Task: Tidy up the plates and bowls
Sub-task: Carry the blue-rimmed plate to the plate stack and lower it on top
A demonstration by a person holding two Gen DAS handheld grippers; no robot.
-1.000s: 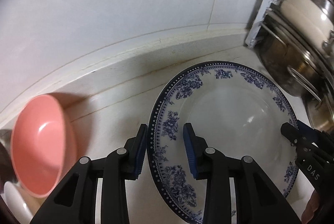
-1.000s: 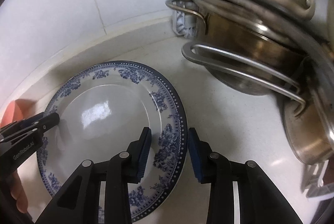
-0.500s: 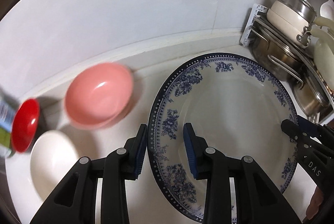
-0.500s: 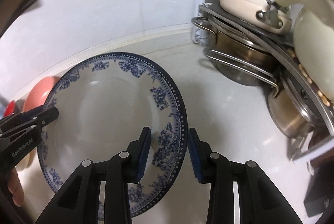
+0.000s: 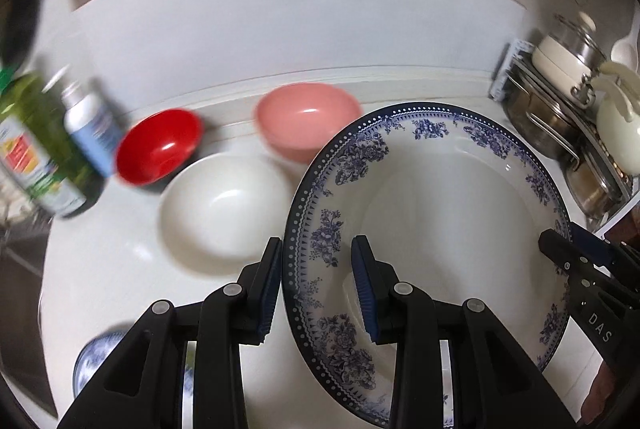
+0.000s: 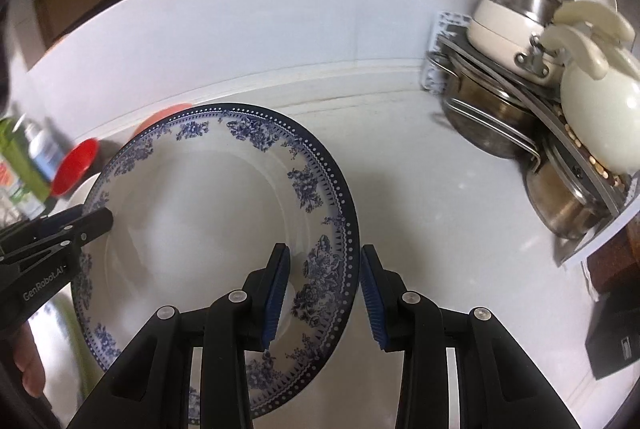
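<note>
A white stone counter (image 6: pixel 432 189) lies below a large round white ceramic plate with a blue floral rim (image 5: pixel 436 213), held above it by both tongs. The left tongs (image 5: pixel 316 287) grip its left rim, the right tongs (image 6: pixel 324 289) its right. Behind sit a white bowl (image 5: pixel 224 207), a pink bowl (image 5: pixel 308 123) and a red bowl (image 5: pixel 160 145).

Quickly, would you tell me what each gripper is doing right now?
Left gripper: shut on the left rim of the plate.
Right gripper: shut on the plate's right rim.
</note>
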